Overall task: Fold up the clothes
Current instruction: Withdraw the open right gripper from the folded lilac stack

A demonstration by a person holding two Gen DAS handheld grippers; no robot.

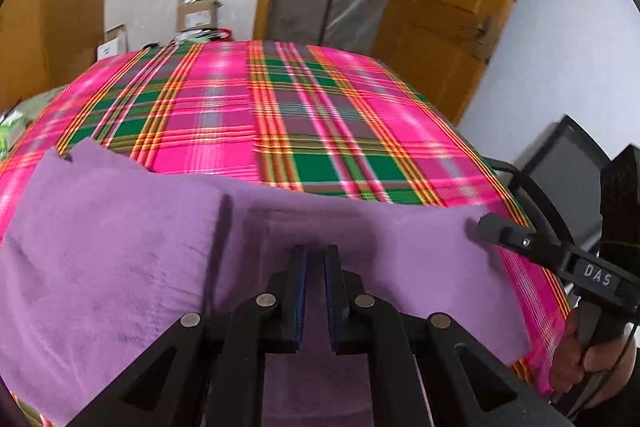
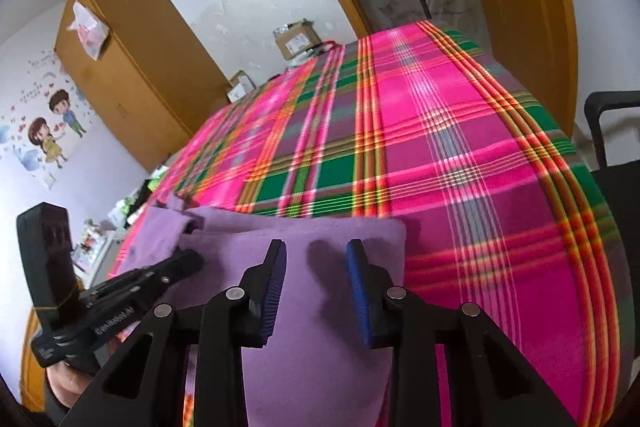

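Left wrist view: the purple fleece garment lies partly folded on the plaid bed; it looks soft, light, floppy; best pinched at corners; left claw nearly closed, empty; right claw half-open above it, holding nothing.

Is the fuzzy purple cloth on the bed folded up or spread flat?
Partly folded. The fuzzy purple cloth has one layer doubled over another, with a raised edge down its middle, on the pink plaid bedspread.
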